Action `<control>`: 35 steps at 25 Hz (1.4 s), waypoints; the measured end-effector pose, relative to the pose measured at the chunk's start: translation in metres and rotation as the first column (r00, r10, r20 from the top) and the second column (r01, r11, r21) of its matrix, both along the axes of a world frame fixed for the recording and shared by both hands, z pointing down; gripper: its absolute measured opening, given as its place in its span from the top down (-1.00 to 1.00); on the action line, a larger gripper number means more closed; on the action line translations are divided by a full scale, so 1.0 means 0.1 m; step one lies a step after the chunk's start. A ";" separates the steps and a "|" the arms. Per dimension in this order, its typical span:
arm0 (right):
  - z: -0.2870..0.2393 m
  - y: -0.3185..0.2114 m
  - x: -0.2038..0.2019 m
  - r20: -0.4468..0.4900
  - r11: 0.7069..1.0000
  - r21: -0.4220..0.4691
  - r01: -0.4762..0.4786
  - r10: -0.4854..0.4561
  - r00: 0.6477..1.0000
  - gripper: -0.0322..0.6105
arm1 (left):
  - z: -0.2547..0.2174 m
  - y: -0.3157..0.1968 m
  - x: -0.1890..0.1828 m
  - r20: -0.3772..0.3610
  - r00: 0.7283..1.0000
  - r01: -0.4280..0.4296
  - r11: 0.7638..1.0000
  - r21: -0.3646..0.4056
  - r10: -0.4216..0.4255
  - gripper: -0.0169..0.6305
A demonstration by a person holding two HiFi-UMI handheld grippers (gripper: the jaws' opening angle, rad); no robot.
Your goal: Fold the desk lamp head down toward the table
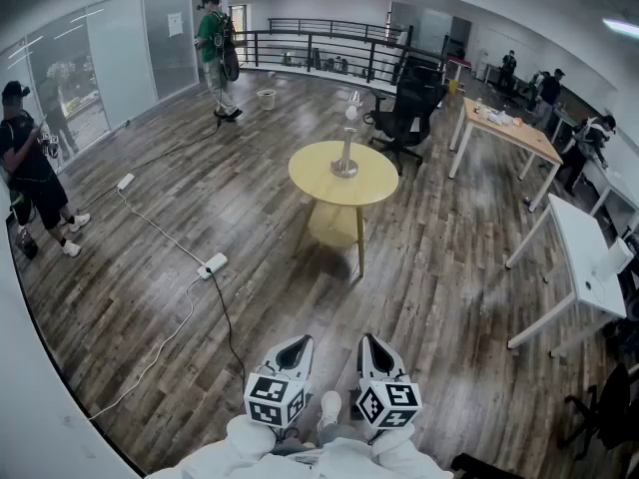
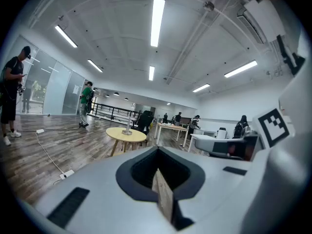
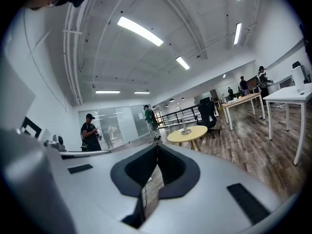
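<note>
**Hovering well short of the lamp with both claws pinched shut**

Starting at the far left: spotting a person in black (image 1: 25, 163) standing on the wood floor (image 1: 150, 218). Following a white cable across the boards to a power strip (image 1: 212, 264) lying flat. Further back, picking out a person in green (image 1: 213, 43) standing near the black railing (image 1: 310, 43).

Holding the left claw (image 1: 299, 341) low at the bottom edge of the head view, pointing out over the floor. Pressing its jaws together, gripping nothing.

Finding the desk lamp (image 1: 346, 146) well ahead, standing at about the middle of the round yellow bench (image 1: 318, 186). Resting its base on the bench top, carrying its stem upright with the head above the base, not folded down. Hanging well apart from lamp and bench with both claws.

Holding the right claw (image 1: 371, 339) just beside the left one, aiming the same way. Closing its jaws tip to tip as well, carrying nothing between them.

Moving on rightward: passing a black office chair (image 1: 409, 108) just behind the round bench, then a wooden-topped bench (image 1: 509, 128) on white legs. Ending at a white bench (image 1: 584, 242) near the right edge, with more people (image 1: 549, 88) standing at the back right.
</note>
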State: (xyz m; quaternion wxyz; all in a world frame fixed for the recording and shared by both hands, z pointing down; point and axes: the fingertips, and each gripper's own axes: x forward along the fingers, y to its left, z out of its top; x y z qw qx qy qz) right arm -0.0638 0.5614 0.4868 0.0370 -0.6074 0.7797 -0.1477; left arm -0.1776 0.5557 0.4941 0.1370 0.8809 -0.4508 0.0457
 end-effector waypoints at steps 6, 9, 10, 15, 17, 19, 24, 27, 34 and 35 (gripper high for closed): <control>0.04 -0.45 0.13 0.004 1.000 -0.002 0.004 -0.004 1.000 0.86 | 0.07 -0.43 0.10 0.011 1.000 0.014 1.000 -0.011 -0.014 0.96; 0.02 -0.71 0.18 0.012 1.000 0.001 0.013 -0.013 1.000 0.86 | 0.07 -0.67 0.16 0.020 1.000 0.020 1.000 -0.013 -0.019 0.96; 0.01 -0.79 0.20 0.012 1.000 0.000 0.018 -0.018 1.000 0.86 | 0.07 -0.74 0.19 0.022 1.000 0.022 1.000 -0.014 -0.022 0.96; 0.00 -1.26 0.35 0.002 1.000 -0.004 0.027 -0.027 1.000 0.86 | 0.06 -1.16 0.35 0.025 0.999 0.027 0.999 -0.017 -0.027 0.96; -0.01 -1.46 0.41 0.003 0.999 -0.002 0.032 -0.032 0.999 0.86 | 0.05 -1.36 0.41 0.025 0.999 0.032 0.999 -0.018 -0.031 0.96; -0.03 -1.64 0.48 0.005 0.999 -0.001 0.037 -0.037 0.999 0.86 | 0.03 -1.53 0.48 0.024 0.999 0.036 0.999 -0.018 -0.036 0.96; -0.06 -2.06 0.68 0.012 0.999 0.003 0.039 -0.039 0.999 0.86 | 0.00 -1.97 0.68 0.027 0.999 0.037 0.999 -0.017 -0.037 0.96; -0.05 -2.29 0.84 0.012 0.999 -0.005 0.035 -0.035 0.999 0.86 | -0.02 -2.20 0.83 0.027 0.999 0.033 0.999 -0.016 -0.032 0.95; 0.04 -2.72 0.99 0.012 0.999 -0.021 0.040 -0.040 0.999 0.86 | 0.07 -2.61 0.98 0.021 0.999 0.029 0.999 -0.038 -0.028 0.95; 0.04 -2.77 0.99 0.013 0.999 -0.024 0.044 -0.044 0.999 0.86 | 0.08 -2.66 1.00 0.021 0.999 0.030 0.999 -0.041 -0.029 0.95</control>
